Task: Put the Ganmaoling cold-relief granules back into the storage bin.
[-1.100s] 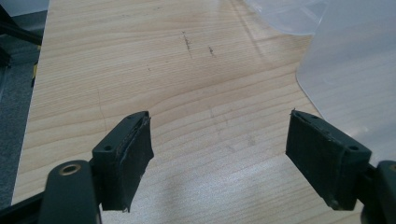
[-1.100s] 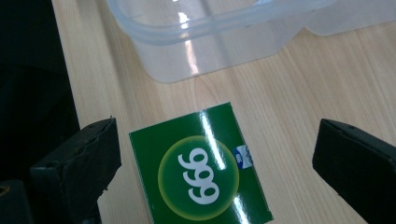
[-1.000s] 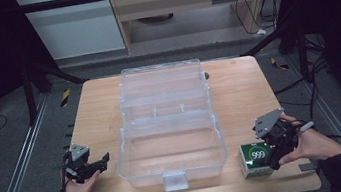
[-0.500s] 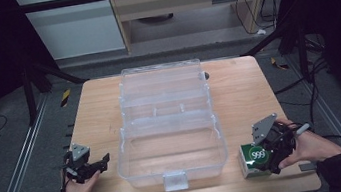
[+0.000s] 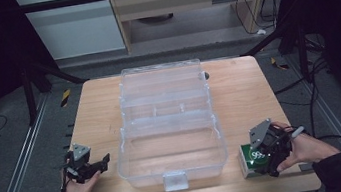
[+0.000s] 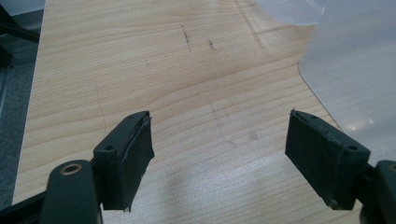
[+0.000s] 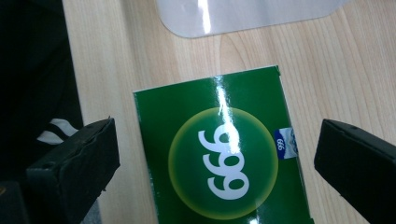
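right gripper over green box at table's near right corner, jaws spread wide either side without touching it, left gripper jaws apart above bare wood, beside open clear plastic case

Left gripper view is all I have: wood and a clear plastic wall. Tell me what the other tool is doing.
Observer: The right tool hovers above a green box, its jaws spread wider than the box.
Operator: Describe that box.
Observer: It lies flat on the table by the near right corner and bears a white 999 in a yellow-green circle.
Operator: Say what my plastic wall belongs to.
Observer: A clear plastic storage case, lid swung open toward the far side, with nothing visible inside.
Operator: Place my tool.
Observer: The left tool is open, just left of the case's front half.
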The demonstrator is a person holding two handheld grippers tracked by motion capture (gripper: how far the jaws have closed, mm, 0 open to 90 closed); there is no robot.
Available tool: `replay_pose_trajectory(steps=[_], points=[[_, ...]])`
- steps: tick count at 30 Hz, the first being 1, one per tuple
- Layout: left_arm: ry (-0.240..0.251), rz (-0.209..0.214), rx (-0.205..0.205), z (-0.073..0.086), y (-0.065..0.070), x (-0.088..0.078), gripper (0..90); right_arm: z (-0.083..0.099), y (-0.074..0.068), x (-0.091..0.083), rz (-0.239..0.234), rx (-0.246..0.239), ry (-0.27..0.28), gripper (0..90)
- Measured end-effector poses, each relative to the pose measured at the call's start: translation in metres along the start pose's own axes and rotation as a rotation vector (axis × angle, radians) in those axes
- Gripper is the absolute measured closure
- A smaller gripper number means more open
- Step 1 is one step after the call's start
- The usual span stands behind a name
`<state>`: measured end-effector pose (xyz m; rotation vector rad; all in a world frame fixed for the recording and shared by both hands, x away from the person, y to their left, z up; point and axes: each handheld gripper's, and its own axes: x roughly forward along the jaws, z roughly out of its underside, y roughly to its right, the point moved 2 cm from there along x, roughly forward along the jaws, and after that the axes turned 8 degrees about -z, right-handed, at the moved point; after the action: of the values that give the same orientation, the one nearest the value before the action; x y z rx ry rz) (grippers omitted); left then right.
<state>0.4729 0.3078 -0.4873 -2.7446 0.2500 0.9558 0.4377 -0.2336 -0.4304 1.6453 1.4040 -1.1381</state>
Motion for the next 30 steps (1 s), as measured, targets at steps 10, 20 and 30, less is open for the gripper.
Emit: replay_pose_trajectory(steps=[10, 20, 30], points=[[-0.008, 0.001, 0.008, 0.000, 0.001, 0.001, 22.2, 0.007, 0.006, 0.016, -0.031, 0.010, -0.020, 0.5], [-0.014, 0.002, 0.014, 0.001, 0.001, 0.002, 22.3, 0.011, 0.009, 0.026, -0.055, 0.004, -0.044, 3.0], [-0.015, 0.001, 0.017, 0.001, 0.002, 0.002, 22.5, 0.011, 0.011, 0.027, -0.055, -0.013, -0.059, 9.0]])
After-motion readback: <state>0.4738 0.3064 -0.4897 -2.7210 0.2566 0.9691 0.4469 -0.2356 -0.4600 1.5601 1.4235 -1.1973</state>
